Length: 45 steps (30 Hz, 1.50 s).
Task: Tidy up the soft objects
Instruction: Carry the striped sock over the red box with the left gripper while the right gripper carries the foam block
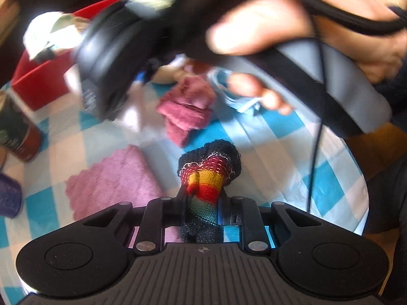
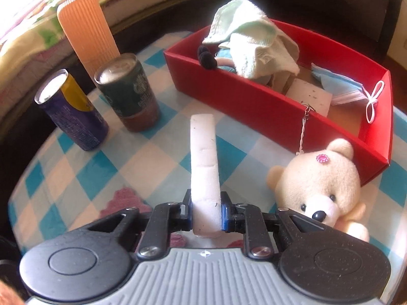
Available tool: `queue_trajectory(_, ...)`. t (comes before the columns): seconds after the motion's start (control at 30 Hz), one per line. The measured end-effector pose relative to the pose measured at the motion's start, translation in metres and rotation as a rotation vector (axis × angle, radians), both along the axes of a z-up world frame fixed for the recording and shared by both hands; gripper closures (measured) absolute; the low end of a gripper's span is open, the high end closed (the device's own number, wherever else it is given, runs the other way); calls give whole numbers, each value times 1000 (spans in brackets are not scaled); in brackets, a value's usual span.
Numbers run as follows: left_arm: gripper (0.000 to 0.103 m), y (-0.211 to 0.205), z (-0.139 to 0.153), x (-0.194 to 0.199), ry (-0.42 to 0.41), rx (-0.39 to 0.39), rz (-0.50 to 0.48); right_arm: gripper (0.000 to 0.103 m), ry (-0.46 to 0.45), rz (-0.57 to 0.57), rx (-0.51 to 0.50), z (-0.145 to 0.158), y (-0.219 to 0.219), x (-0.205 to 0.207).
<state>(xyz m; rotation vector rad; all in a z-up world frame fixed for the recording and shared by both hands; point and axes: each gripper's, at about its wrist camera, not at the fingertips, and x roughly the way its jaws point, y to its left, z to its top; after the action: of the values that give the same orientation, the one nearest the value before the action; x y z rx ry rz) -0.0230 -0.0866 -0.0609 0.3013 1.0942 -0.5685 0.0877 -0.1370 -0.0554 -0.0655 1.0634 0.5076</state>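
Left gripper (image 1: 203, 198): clenched on a rainbow-striped sock (image 1: 207, 178) with black cuff, held above the checked tablecloth (image 1: 267, 152).
Right gripper (image 2: 205, 211): clamped on a white foam strip (image 2: 204, 165), which sticks forward over the cloth.

Edges and room: open checked cloth is seen ahead of the foam strip, bounded left by a purple-yellow can (image 2: 70, 111) and a dark green can (image 2: 127, 94), right by the red box (image 2: 254, 106). A cream teddy bear (image 2: 320, 185) lies just beside the box's near wall, close to the right gripper.

Only in the left view: a pink washcloth (image 1: 112, 180), a folded rose towel (image 1: 185, 109), a blurred hand (image 1: 254, 33) overhead.
Only in the right view: the box's contents, a pale green cloth (image 2: 249, 43) and a blue face mask (image 2: 340, 86); a ribbed orange object (image 2: 86, 28) behind the cans.
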Motion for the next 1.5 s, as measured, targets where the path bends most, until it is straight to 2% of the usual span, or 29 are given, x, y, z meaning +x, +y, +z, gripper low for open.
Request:
queue_trajectory(0.27, 83, 18, 21, 1, -39, -33, 71, 103, -59, -55, 111, 34, -14, -10)
queue_trajectory(0.47, 83, 34, 35, 12, -62, -46, 144, 103, -97, -90, 149, 52, -24, -17)
queue_trajectory(0.73, 83, 52, 41, 37, -98, -40, 254, 103, -126, -124, 127, 56, -37, -20)
queue_trajectory(1.1, 83, 56, 45, 58, -131, 0, 353, 103, -157, -153, 81, 63, -54, -41)
queue_trajectory(1.23, 83, 53, 47, 69, -144, 17, 367, 103, -162, -157, 57, 66, -58, -50)
queue_trajectory(1.5, 83, 50, 54, 81, -166, 3, 397, 103, -177, -150, 0, 69, -56, -56)
